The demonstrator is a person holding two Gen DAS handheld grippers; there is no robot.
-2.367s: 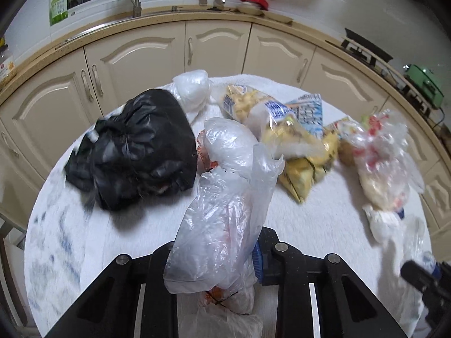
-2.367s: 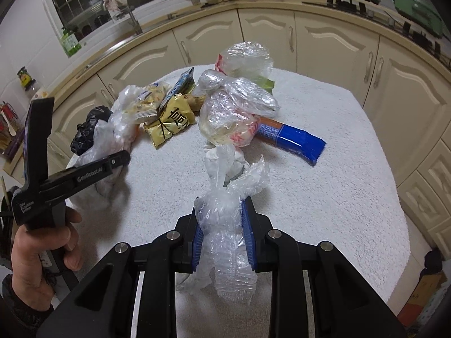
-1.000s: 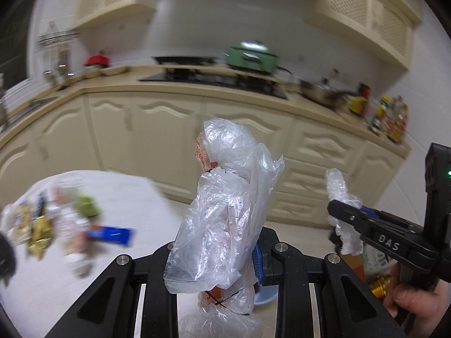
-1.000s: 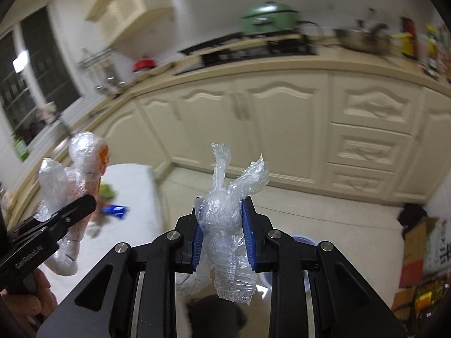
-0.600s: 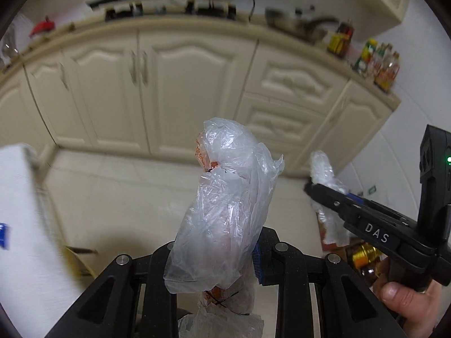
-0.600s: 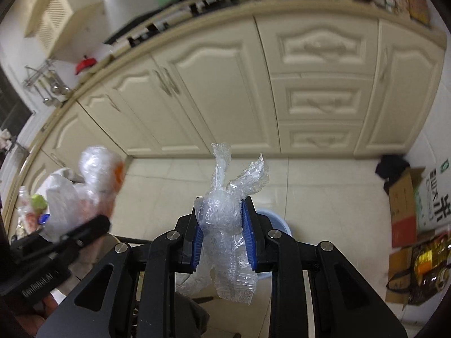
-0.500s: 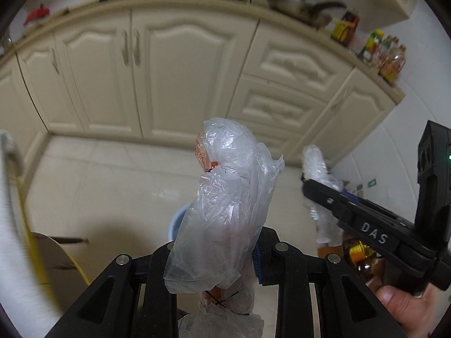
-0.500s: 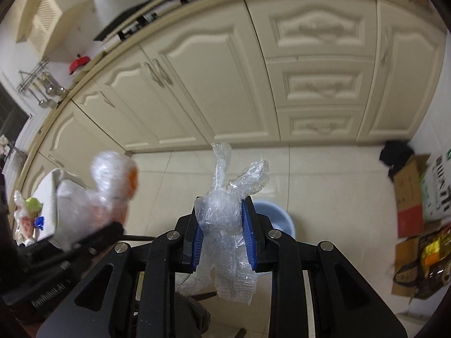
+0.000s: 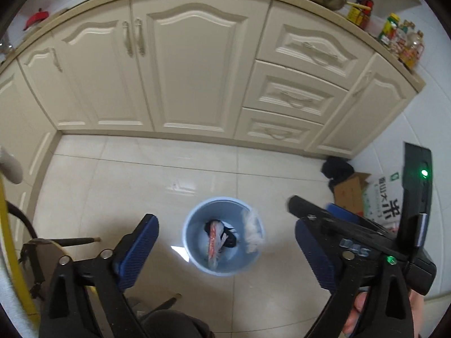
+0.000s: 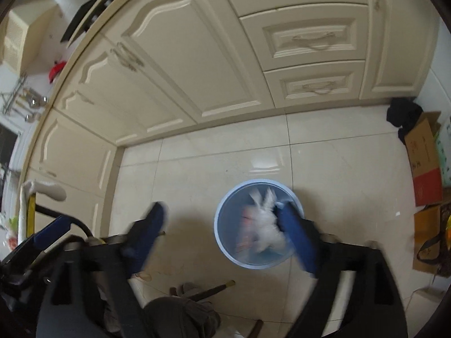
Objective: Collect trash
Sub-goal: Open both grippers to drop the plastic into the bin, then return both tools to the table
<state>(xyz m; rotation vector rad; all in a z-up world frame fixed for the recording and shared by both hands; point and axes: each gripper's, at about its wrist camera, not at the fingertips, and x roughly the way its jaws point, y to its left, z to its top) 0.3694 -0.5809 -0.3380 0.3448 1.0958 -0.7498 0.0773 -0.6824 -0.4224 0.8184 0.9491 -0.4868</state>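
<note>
A round pale-blue trash bin (image 9: 224, 235) is seen standing upright on the tiled floor. Inside it, a clear bag with orange-red contents (image 9: 213, 236) is seen near the middle, and a crumpled clear plastic bundle (image 9: 252, 232), blurred in the right wrist view, is seen against the wall.

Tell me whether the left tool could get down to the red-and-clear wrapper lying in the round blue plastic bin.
Probably yes. The left tool hangs above the blue bin, jaws opening with nothing between them, and the wrapper lies uncovered inside.
</note>
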